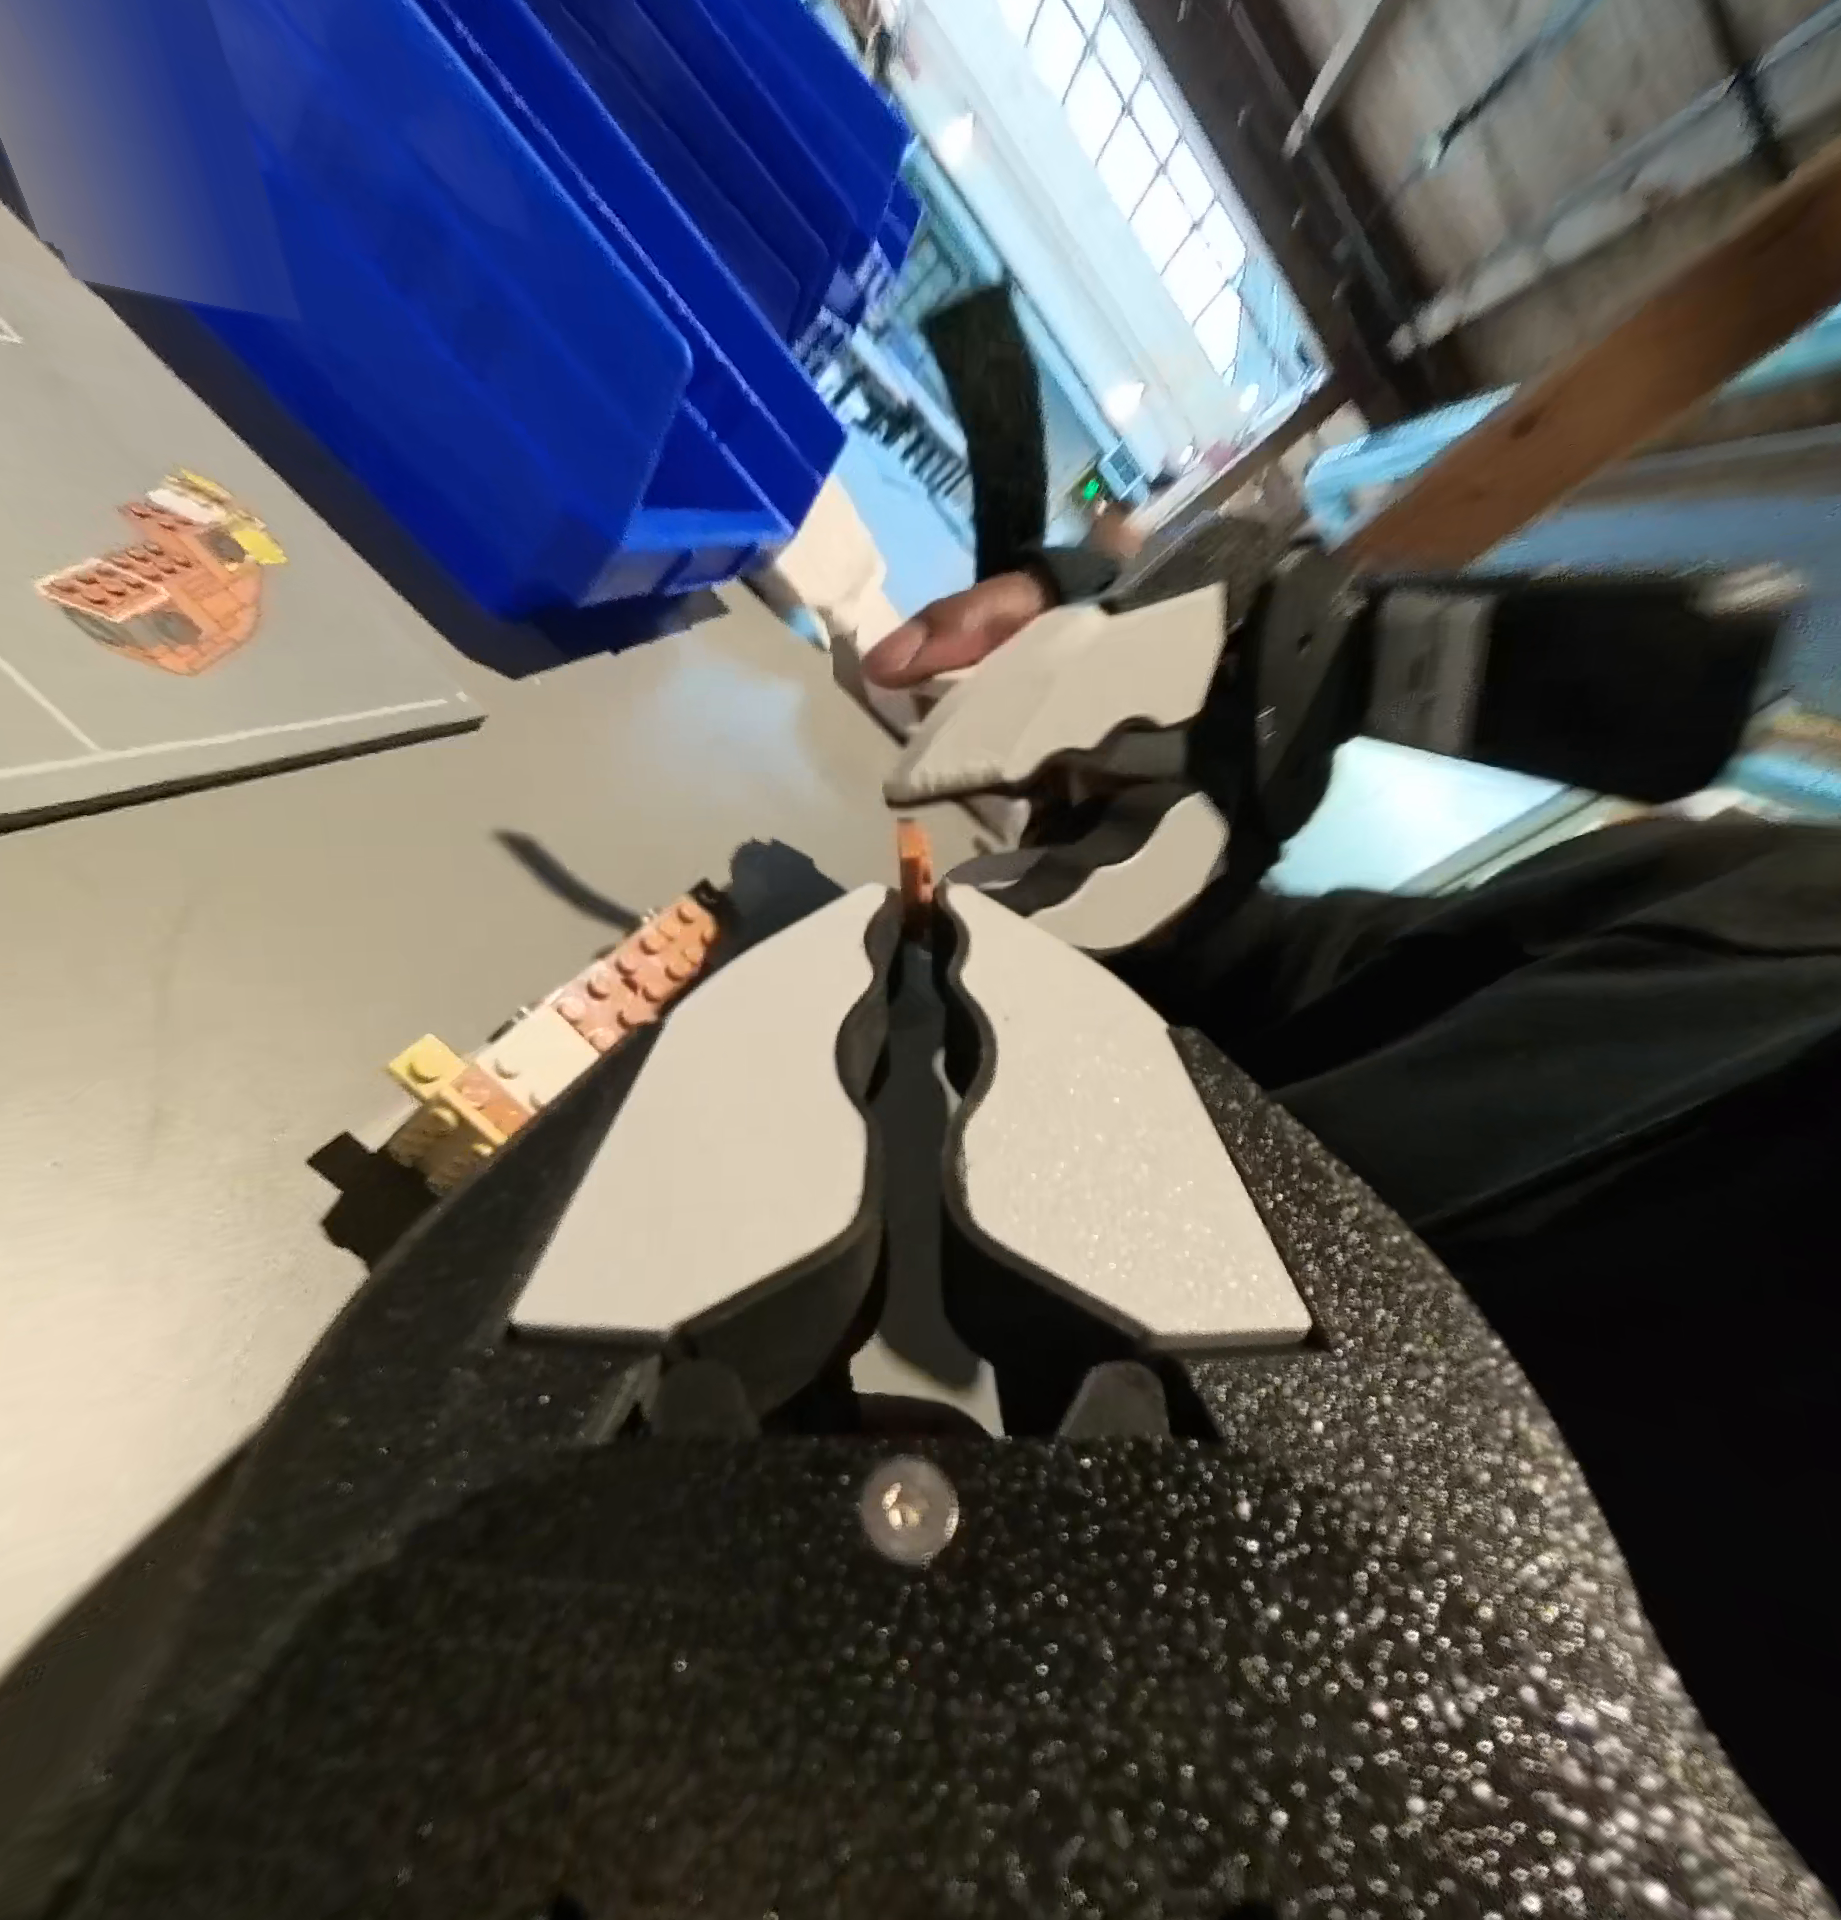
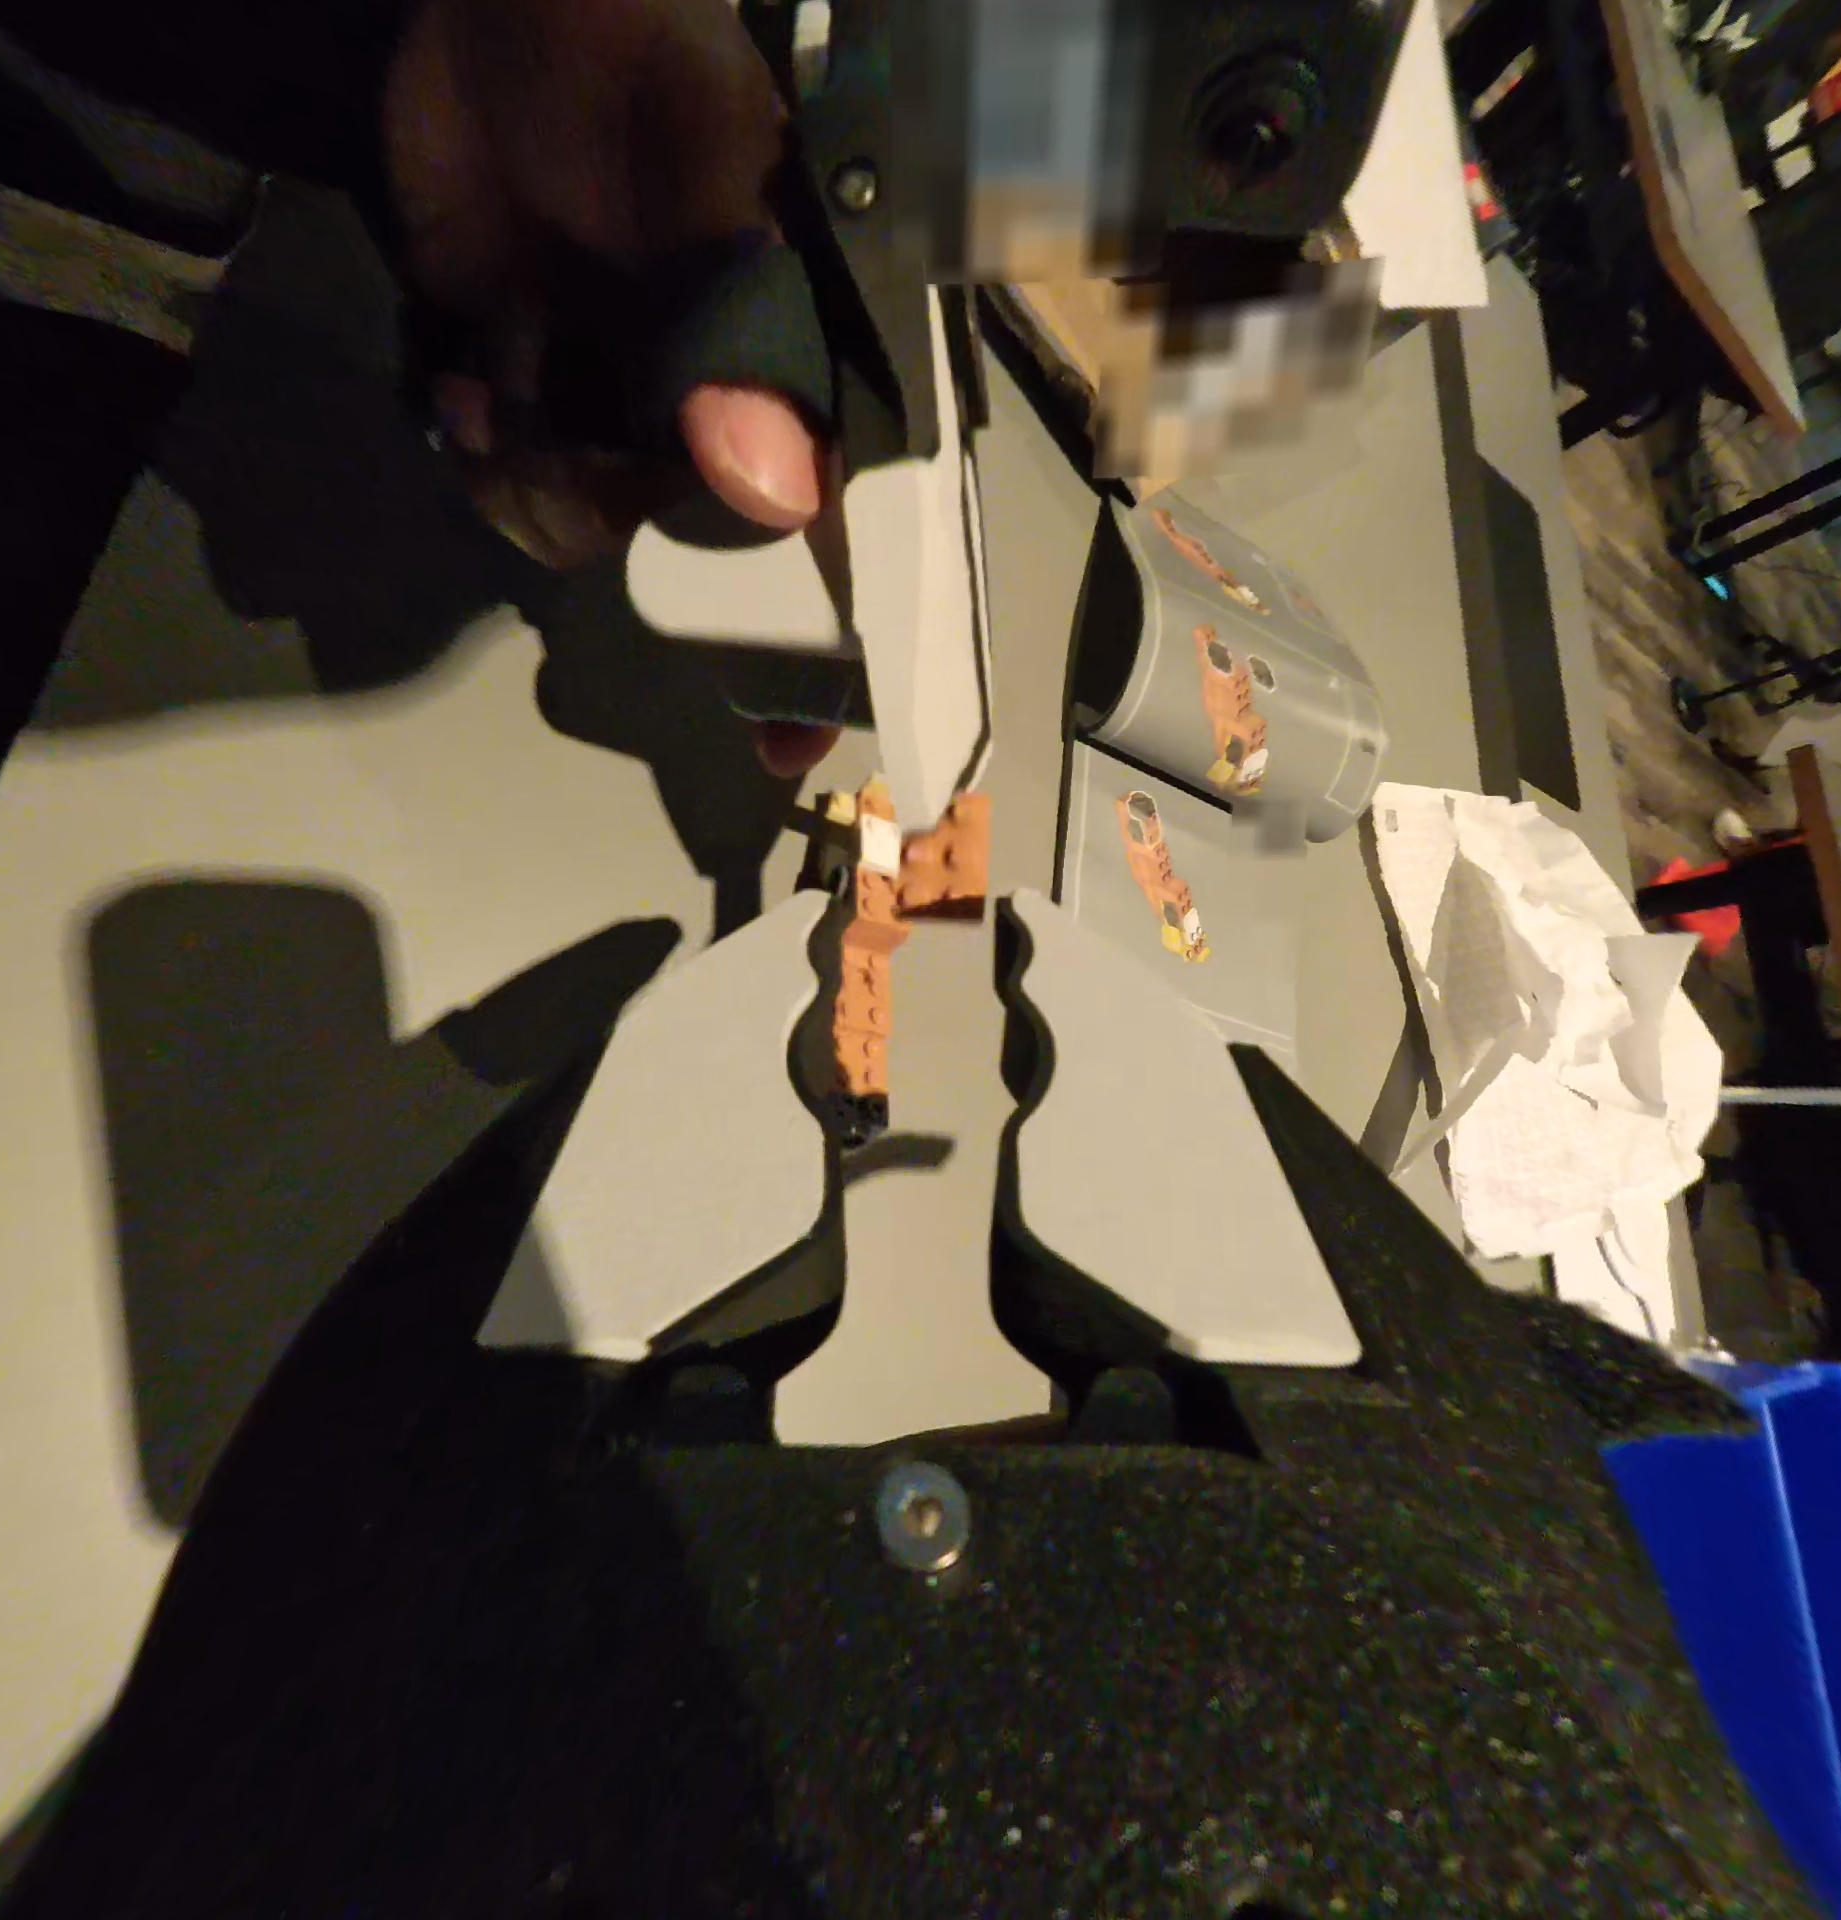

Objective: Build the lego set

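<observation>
My left gripper [image 1: 911,902] is shut on a small orange brick [image 1: 914,871] that sticks out past its tips. In the right wrist view it comes in from above [image 2: 926,800] and holds the orange brick [image 2: 947,857] over one end of the lego build [image 2: 862,997]. The build is a long strip of orange bricks with white, yellow and black pieces, lying on the grey table; it also shows in the left wrist view [image 1: 604,997]. My right gripper [image 2: 911,914] is open and empty, with the build between its fingers. In the left wrist view its open tips [image 1: 937,826] are close to the held brick.
An open instruction booklet [image 2: 1155,883] lies beside the build, with a curled page [image 2: 1238,665]; it also shows in the left wrist view [image 1: 168,582]. Crumpled white paper [image 2: 1518,1039] lies beyond it. Blue bins [image 1: 480,312] stand at the table's back, one near my right gripper [image 2: 1778,1579].
</observation>
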Demonstrator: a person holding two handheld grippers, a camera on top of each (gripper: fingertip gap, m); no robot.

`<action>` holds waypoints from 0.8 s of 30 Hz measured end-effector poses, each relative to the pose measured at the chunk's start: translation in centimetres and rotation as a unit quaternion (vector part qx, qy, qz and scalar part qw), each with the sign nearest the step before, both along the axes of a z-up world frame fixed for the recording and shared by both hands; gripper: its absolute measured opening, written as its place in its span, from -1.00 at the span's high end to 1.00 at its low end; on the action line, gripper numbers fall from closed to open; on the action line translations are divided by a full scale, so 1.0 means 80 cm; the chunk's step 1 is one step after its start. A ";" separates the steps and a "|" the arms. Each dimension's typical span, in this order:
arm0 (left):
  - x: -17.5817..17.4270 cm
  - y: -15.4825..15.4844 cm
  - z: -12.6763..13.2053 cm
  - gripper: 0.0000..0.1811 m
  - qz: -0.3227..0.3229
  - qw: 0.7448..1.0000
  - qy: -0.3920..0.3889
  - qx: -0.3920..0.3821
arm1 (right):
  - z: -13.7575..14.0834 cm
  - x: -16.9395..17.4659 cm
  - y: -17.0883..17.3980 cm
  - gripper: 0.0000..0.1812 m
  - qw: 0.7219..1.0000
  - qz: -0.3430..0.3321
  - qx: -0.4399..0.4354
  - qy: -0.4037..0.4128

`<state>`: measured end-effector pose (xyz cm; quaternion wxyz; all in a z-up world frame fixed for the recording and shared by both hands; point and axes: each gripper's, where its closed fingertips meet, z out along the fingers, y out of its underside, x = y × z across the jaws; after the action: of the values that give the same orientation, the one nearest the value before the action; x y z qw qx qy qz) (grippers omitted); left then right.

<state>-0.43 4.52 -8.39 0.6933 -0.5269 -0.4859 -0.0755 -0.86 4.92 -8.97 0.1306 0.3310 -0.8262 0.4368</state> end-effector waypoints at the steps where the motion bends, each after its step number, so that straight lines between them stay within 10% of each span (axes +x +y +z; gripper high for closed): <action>1: 0.000 -0.003 0.002 0.95 0.001 1.000 -0.002 0.013 | 0.000 -0.005 0.005 0.66 1.000 -0.007 -0.012 -0.008; 6: 0.004 -0.004 0.007 0.95 -0.020 0.997 -0.016 0.068 | 0.009 -0.002 0.020 0.57 0.987 -0.021 -0.083 -0.137; 24: 0.017 0.033 -0.001 0.95 -0.081 0.993 -0.030 0.076 | -0.002 0.017 0.020 0.82 0.984 0.000 -0.110 -0.141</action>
<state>0.92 7.16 -8.44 0.7082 -0.5078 -0.4549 -0.1838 0.47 6.52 -9.11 0.0489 0.2497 -0.7831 0.5675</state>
